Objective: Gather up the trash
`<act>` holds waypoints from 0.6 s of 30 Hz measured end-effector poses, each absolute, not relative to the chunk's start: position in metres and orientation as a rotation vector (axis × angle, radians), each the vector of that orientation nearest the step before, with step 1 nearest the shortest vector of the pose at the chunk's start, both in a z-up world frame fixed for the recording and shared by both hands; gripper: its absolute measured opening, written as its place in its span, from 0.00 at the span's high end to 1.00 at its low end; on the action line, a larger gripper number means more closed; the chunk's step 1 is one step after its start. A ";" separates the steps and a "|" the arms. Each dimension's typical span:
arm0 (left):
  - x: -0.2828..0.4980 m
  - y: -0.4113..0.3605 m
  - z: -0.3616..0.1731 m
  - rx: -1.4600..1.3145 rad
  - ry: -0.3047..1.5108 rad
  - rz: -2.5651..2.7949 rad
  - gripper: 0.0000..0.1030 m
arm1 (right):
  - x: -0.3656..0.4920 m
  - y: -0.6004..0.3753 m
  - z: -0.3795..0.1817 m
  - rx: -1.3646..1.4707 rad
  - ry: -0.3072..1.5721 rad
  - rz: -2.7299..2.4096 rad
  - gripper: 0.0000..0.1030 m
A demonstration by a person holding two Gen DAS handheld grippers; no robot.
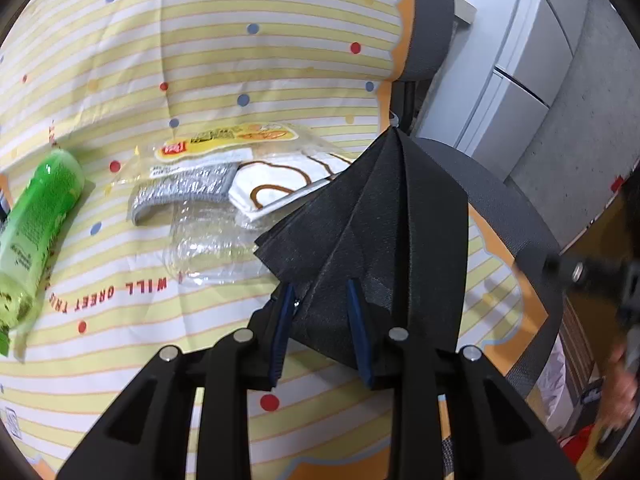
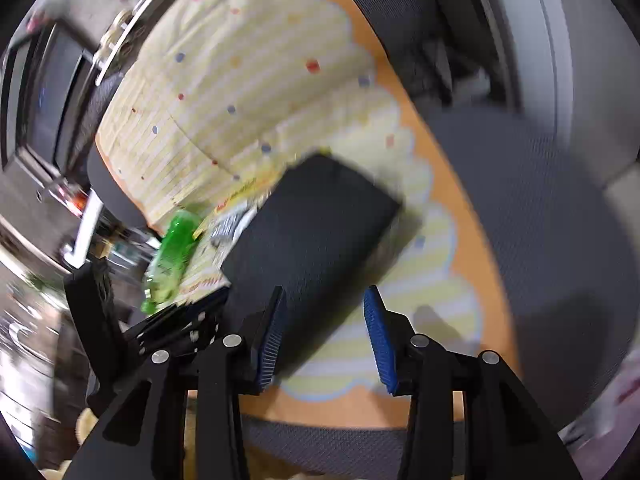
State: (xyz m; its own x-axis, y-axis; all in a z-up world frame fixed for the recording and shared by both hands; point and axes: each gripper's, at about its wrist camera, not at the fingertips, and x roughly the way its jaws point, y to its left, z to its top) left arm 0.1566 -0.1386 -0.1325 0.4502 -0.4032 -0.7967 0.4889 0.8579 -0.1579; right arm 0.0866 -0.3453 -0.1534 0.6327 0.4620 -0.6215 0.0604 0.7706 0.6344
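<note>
A black fabric bag (image 1: pixel 380 208) fans out over the striped cloth, and my left gripper (image 1: pixel 320 284) is shut on its near edge, with both blue pads against the fabric. On the cloth to the left lie a green bottle (image 1: pixel 36 224), a yellow-labelled wrapper (image 1: pixel 224 140), a silver wrapper (image 1: pixel 184 192) and a crumpled clear plastic piece (image 1: pixel 212 240). In the blurred right wrist view the bag (image 2: pixel 316 224) reaches in between the fingers of my right gripper (image 2: pixel 326 289), which is open; cloth shows between the bag and the right pad. The green bottle (image 2: pixel 174 248) lies beyond.
The yellow striped, dotted cloth (image 1: pixel 240 40) covers a grey mesh chair (image 2: pixel 540 200) whose backrest (image 1: pixel 432 20) rises behind. Grey drawers (image 1: pixel 532 60) stand to the right. A hand (image 1: pixel 624 380) shows at the right edge. Dark furniture (image 2: pixel 48 92) stands at the left.
</note>
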 end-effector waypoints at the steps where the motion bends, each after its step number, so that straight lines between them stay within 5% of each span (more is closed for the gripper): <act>1: 0.156 -0.138 -0.133 0.098 0.957 -0.549 0.74 | 0.087 -0.344 -0.157 0.694 0.870 0.262 0.59; 15: 0.151 -0.126 -0.133 0.077 0.964 -0.568 0.74 | 0.118 -0.324 -0.194 0.978 0.854 0.404 0.51; 18: 0.146 -0.115 -0.126 0.059 0.964 -0.562 0.74 | 0.113 -0.321 -0.184 0.949 0.837 0.393 0.67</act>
